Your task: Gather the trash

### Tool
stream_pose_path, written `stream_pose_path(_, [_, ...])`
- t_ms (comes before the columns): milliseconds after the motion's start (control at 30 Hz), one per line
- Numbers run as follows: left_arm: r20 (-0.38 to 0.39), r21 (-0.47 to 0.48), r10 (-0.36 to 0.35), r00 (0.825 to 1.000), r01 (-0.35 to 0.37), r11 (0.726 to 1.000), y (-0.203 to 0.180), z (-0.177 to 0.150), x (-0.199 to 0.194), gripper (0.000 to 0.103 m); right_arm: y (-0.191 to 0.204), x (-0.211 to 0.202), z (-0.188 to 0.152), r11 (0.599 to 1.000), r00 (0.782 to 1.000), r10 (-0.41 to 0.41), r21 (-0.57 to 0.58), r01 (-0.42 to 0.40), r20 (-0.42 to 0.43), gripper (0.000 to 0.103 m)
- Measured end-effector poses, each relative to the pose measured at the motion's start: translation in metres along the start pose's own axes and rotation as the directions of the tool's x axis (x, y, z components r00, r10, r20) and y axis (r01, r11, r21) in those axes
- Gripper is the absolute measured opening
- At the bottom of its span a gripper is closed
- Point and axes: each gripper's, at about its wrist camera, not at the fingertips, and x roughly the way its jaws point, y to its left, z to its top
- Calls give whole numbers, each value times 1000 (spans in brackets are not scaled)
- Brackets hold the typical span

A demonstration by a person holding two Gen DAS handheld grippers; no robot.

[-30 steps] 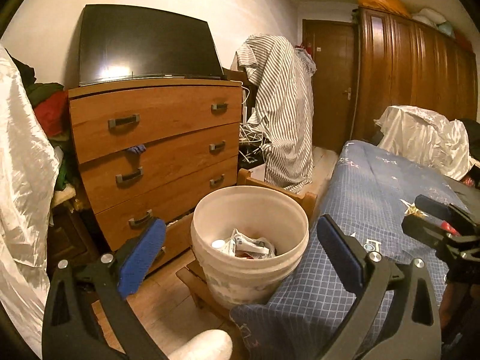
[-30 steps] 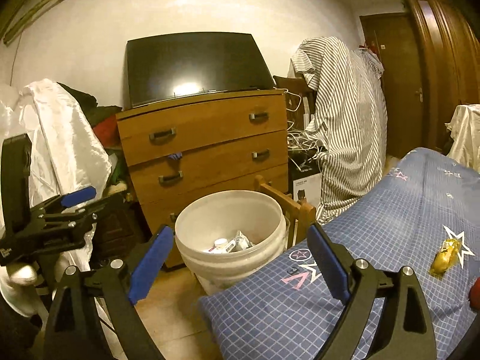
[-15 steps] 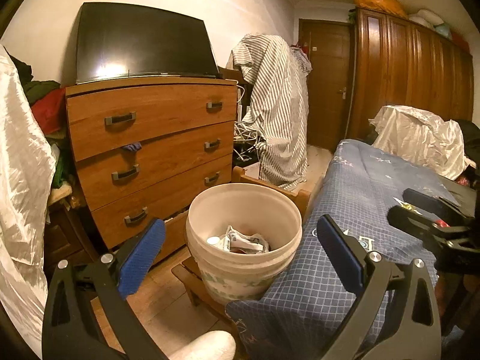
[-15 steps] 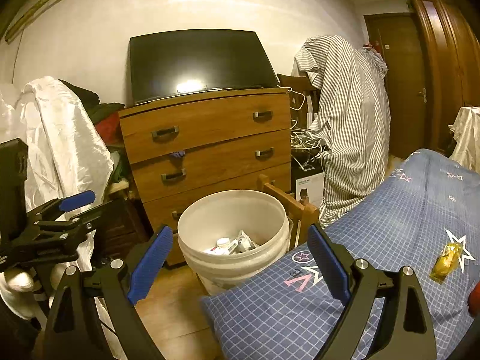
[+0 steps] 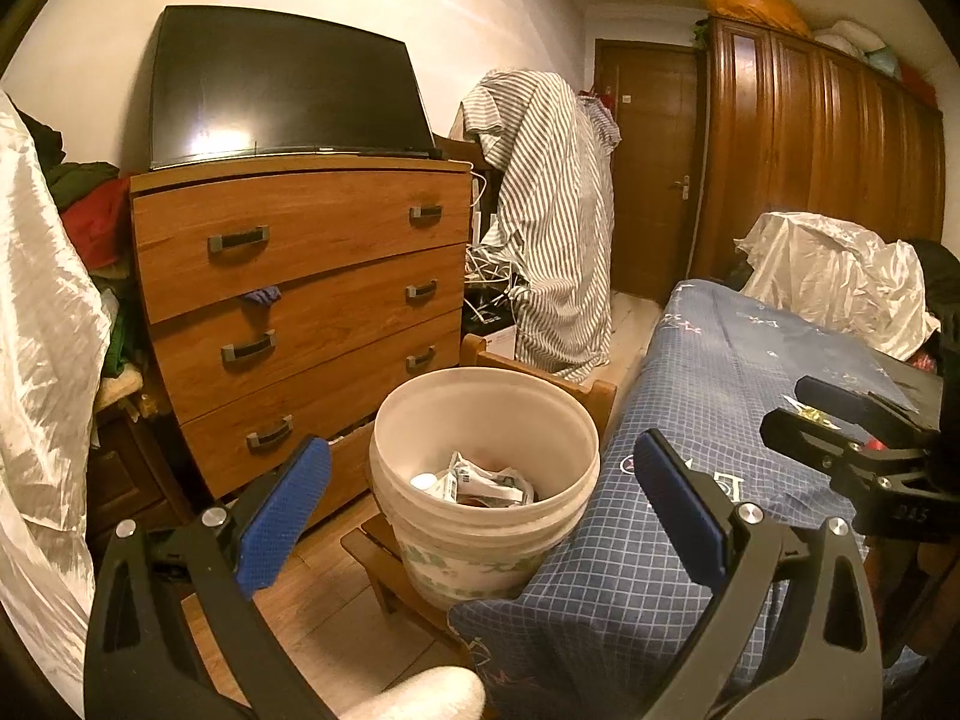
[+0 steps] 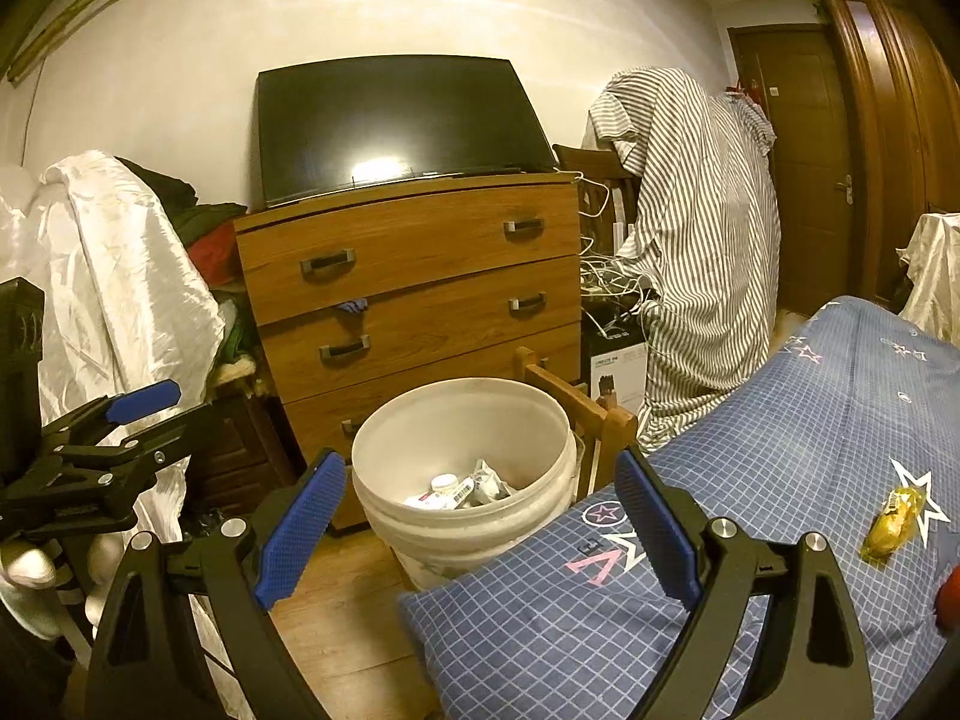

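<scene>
A white plastic bucket [image 5: 486, 408] stands on the floor between a wooden dresser and a bed, with crumpled wrappers and a small white bottle [image 5: 480, 480] inside. It also shows in the right wrist view [image 6: 462, 420]. A yellow wrapper [image 6: 894, 522] lies on the blue checked bedspread [image 6: 780, 480] at the right. My left gripper [image 5: 480, 510] is open and empty, above and in front of the bucket. My right gripper [image 6: 480, 528] is open and empty, near the bucket and the bed's corner. Each gripper shows from the side in the other's view.
A dresser [image 5: 300, 300] with a TV [image 5: 282, 84] on top stands behind the bucket. A striped shirt [image 5: 552, 210] hangs over a chair. White cloth [image 5: 36, 360] piles at left. A wardrobe [image 5: 810, 150] and a door stand at back. A red object [image 6: 948, 594] sits at the bed's right edge.
Both grippers have drawn back slightly from the bucket, staying open and empty. The bucket's contents have not changed.
</scene>
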Motion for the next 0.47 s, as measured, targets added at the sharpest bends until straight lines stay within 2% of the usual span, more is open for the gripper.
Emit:
stream_pose_path(167, [14,-2,19,1000,-19,1000,-5,0,-3,97,0,2,-1,1000,1000,2,2,-2,-4,91])
stream_pose_path(467, [-38,-21,47,998,-48,999,-5,-1,8,97,0,4,-4,1000,1000,1,1,-1,-12,93])
